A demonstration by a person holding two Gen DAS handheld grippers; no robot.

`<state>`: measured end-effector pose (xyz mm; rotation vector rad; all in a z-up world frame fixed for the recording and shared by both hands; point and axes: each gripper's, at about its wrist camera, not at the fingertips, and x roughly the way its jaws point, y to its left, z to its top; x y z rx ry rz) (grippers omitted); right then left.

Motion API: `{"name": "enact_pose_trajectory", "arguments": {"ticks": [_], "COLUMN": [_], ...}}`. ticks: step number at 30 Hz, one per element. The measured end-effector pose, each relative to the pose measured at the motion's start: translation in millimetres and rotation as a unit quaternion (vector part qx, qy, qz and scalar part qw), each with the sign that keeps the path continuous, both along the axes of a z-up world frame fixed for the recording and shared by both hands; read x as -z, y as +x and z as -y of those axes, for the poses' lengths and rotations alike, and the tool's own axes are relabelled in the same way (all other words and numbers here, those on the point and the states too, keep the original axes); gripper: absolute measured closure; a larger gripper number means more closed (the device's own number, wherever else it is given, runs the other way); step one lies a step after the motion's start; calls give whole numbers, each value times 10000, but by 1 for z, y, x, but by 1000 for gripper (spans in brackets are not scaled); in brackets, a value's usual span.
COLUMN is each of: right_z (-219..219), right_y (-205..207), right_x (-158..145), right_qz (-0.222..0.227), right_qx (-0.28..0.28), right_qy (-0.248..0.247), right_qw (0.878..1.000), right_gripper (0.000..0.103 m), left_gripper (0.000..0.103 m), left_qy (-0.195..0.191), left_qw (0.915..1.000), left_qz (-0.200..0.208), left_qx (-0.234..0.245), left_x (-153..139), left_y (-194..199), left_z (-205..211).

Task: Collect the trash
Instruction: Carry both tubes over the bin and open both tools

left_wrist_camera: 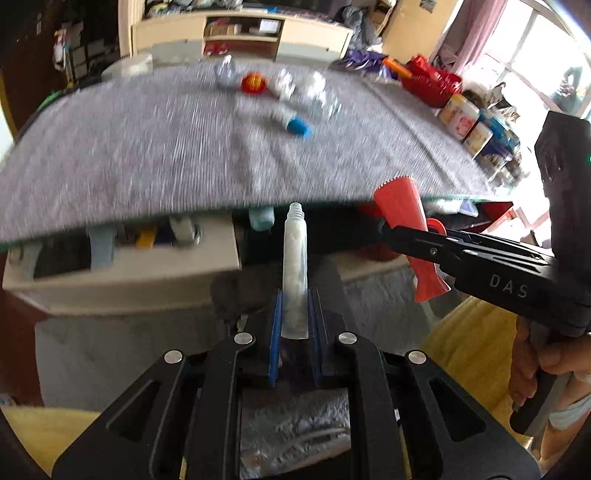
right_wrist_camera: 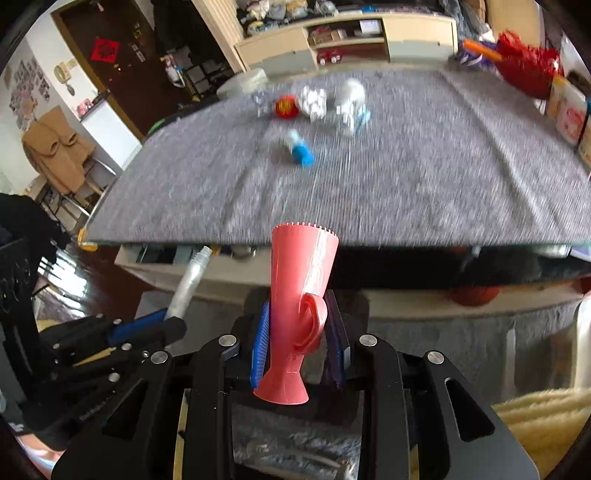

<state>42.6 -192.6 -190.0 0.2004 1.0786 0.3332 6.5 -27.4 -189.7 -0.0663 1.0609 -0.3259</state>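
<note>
Black and blue-padded, the left gripper [left_wrist_camera: 294, 295] is clamping a pale, uncapped squeeze tube [left_wrist_camera: 294, 266] by its flat end, the threaded neck pointing up and away toward the table edge. Beside it, the right gripper [right_wrist_camera: 299, 325] is pinching a red plastic cup-shaped piece [right_wrist_camera: 301, 291] with a small loop handle and a toothed rim, its narrow foot hanging below the pads; a hand [left_wrist_camera: 546, 365] is gripping that tool's handle at the right edge of the left wrist view. Both grippers are hanging in front of the table, over a grey rug [right_wrist_camera: 461, 332] and a patch of yellow fleece [right_wrist_camera: 543, 417]. Beyond them, a grey woven cloth [left_wrist_camera: 166, 155] is covering the table, blurred by motion. Lying well back on it are a small bottle with a blue cap [left_wrist_camera: 293, 122], a red round lid [left_wrist_camera: 253, 83], and several crumpled clear and white wrappers [right_wrist_camera: 314, 101] clustered near one another. Farther off, red bags [left_wrist_camera: 430, 79] are sitting at the table's right corner, and a cream cabinet [left_wrist_camera: 240, 31] is standing against the far wall.
</note>
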Motion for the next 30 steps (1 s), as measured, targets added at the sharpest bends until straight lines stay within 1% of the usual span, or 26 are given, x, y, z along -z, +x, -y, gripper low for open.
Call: {"name": "enact_pose_trajectory", "arguments": {"ticks": [4,11,13,16,21,26,28,29,30], "right_z": [-7,-8,-8,-11,-16,-11,-10,-8,-8], "right_y": [-5,-3,-2,-1,1,6,8,8,8], "right_x": [25,61,70,78,84,88,89,89,89], "right_qz": [-280,-699,-825,-878,-933,-1007,-1042,-1044,-1035], "right_qx": [-32,-52,-87,-150,-210,-84,-44,-3,20], "right_qy": [-52,-37,50,-36,-82,-68,-55,-33,-25], "right_qw": [9996,9975,9965,9960,9954,9949,9945,9945,9946], "right_gripper": [74,74,74,74,74,72,64,54,49], "left_gripper": [91,91,91,91,91,91,88,84,77], "left_qy": [48,-49,-62,-88,-78,-49,-6,0,-4], "left_qw": [9994,9976,9971,9964,9957,9950,9949,9949,9949], "left_qz": [-331,-695,-753,-844,-908,-989,-1001,-1008,-1010], "left_qx": [-10,7,41,79,162,131,97,81,65], "left_x": [31,62,67,76,82,87,87,87,87], "left_y": [-8,-3,-2,-1,0,2,3,4,4], "left_z": [-1,-6,-5,-5,0,1,-1,-1,-2]}}
